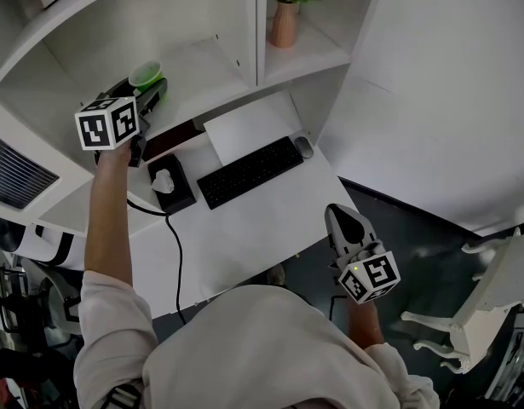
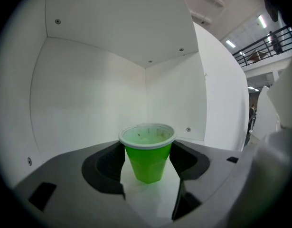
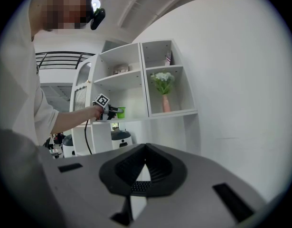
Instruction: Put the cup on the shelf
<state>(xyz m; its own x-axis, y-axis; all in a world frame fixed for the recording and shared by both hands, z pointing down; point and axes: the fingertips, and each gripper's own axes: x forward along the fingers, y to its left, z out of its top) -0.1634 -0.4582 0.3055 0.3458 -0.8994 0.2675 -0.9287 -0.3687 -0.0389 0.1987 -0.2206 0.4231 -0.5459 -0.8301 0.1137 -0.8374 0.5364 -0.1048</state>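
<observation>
A green plastic cup with a white rim stands upright inside a white shelf compartment. My left gripper reaches into that compartment and is shut on the cup. In the left gripper view the cup sits between the two dark jaws of the left gripper, its rim touching both, with the shelf floor right beneath it. My right gripper hangs low beside the desk's right edge, shut and holding nothing. The right gripper view shows the jaws of the right gripper meeting, and the cup far off on the shelf.
A pink vase of flowers occupies the neighbouring shelf compartment on the right. On the white desk below lie a black keyboard, a mouse and a black tissue box. A white chair stands at the far right.
</observation>
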